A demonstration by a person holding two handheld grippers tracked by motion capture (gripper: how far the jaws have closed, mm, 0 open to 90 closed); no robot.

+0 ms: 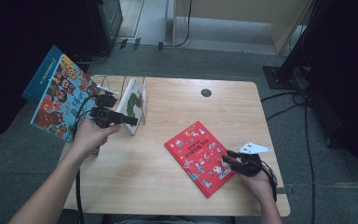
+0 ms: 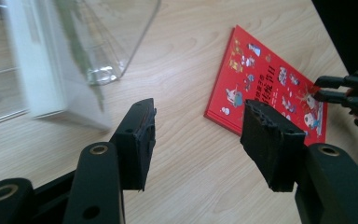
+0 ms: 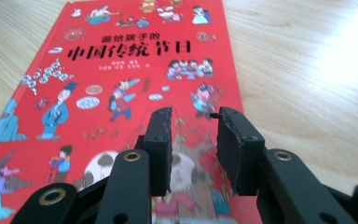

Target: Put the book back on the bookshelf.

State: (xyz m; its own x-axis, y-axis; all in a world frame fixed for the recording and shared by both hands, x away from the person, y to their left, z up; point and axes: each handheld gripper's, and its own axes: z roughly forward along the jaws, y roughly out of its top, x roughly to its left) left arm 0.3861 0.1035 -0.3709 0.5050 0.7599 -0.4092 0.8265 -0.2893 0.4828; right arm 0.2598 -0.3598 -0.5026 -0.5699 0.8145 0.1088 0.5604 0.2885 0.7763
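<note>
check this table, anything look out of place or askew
Yes. The blue picture book hangs past the table's left edge, tilted, rather than in the clear rack. The white book leans slanted there. The red book lies flat, skewed to the table edges.

1. A light wooden table with rounded corners stands on a grey carpeted floor.
2. A small dark round cap sits in the tabletop near its far edge.
3. Beyond the table, a pale wooden cabinet stands on a lighter strip of floor.
4. A dark stand base rests on the carpet at the far right, with black cables trailing beside it.
5. The far left and right edges lie in deep shadow.
</note>
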